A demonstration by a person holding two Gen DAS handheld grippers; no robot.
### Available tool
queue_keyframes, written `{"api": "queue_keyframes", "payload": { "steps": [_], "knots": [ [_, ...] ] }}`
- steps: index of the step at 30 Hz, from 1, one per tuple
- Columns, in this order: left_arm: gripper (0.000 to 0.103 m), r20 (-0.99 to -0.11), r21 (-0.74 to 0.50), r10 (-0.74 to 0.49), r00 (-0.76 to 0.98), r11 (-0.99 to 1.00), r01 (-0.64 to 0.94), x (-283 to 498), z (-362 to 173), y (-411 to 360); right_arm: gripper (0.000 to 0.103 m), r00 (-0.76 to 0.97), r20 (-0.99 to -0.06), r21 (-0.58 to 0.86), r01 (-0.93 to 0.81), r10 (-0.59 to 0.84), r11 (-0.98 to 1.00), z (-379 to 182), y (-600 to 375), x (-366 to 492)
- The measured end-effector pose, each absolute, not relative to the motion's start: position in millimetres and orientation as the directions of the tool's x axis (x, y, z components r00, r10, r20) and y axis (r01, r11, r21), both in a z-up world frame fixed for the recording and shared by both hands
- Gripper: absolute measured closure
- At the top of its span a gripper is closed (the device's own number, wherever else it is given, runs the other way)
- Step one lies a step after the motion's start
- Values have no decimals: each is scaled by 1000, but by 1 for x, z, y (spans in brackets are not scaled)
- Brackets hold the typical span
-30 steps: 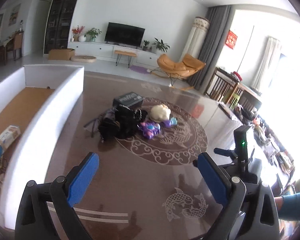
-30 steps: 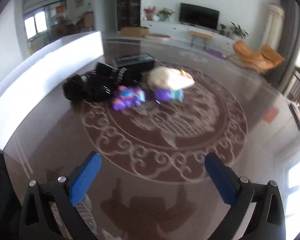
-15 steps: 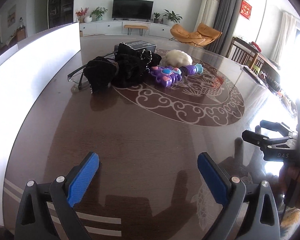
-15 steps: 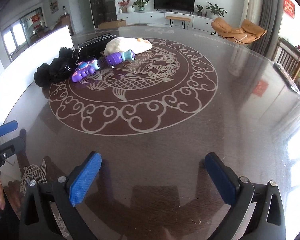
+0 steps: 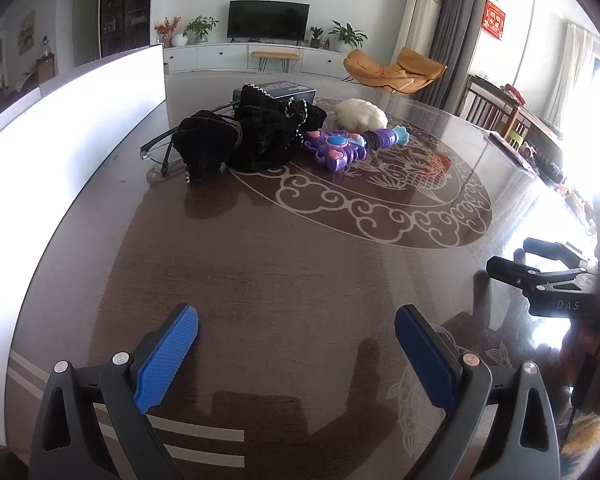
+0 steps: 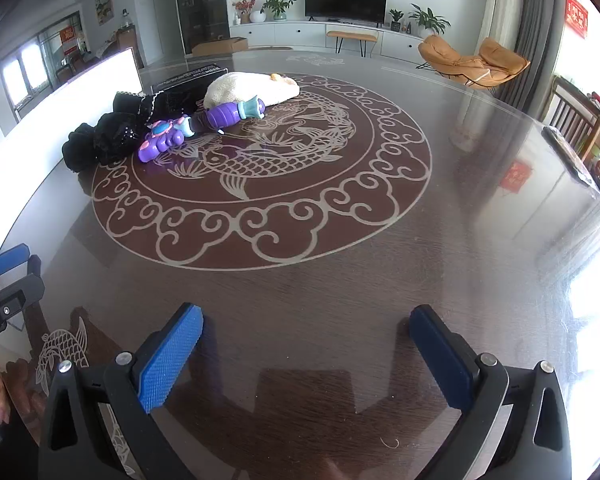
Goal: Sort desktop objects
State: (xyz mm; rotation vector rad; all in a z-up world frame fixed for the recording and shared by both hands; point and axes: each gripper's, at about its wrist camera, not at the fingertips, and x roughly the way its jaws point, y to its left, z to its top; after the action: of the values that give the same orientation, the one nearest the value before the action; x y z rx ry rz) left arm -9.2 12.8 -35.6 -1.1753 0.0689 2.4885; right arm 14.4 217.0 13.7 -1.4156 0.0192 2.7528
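Note:
A heap of objects lies at the far left of the round brown table (image 5: 300,264): black cloth pieces (image 5: 256,136) (image 6: 112,136), a pair of glasses (image 5: 160,152), a purple toy (image 5: 340,146) (image 6: 196,128), a cream plush (image 5: 360,114) (image 6: 252,88) and a black box (image 5: 288,90) (image 6: 192,76). My left gripper (image 5: 296,328) is open and empty near the table's front edge, far short of the heap. My right gripper (image 6: 306,334) is also open and empty, low over the bare front part of the table (image 6: 340,240).
A long white bin wall (image 5: 60,120) (image 6: 60,108) runs along the table's left side. The right gripper's body (image 5: 556,284) and a hand show at the left view's right edge. The left gripper's finger (image 6: 8,258) shows at the right view's left edge. Chairs (image 6: 580,120) stand at right.
Both grippers dropped from high above to low over the table's front part, so the heap now looks farther away. Both stayed open.

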Motion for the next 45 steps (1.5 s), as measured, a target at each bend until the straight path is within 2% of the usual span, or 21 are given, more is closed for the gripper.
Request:
{"api": "queue_keyframes", "payload": {
  "steps": [29, 37, 42, 44, 45],
  "knots": [
    [2, -767, -20, 263, -586, -921, -389, -4, -38, 19, 0, -581, -813, -10, -46, 35, -999, 14, 217, 14],
    [0, -782, 0, 167, -600, -963, -268, -17, -42, -14, 0, -581, -813, -10, -45, 34, -999, 14, 217, 14],
    [0, -779, 2, 152, -608, -970, -244, -18, -42, -21, 0, -565, -824, -8, -61, 41, -998, 14, 216, 6],
    [0, -777, 2, 151, -611, -970, -243, -18, -42, -20, 0, -518, -855, 25, -8, -18, -1000, 17, 210, -14],
    [0, -776, 4, 150, -612, -970, -242, -17, -42, -20, 0, -505, -858, 90, 22, -89, -996, 21, 207, -28]
  ]
}}
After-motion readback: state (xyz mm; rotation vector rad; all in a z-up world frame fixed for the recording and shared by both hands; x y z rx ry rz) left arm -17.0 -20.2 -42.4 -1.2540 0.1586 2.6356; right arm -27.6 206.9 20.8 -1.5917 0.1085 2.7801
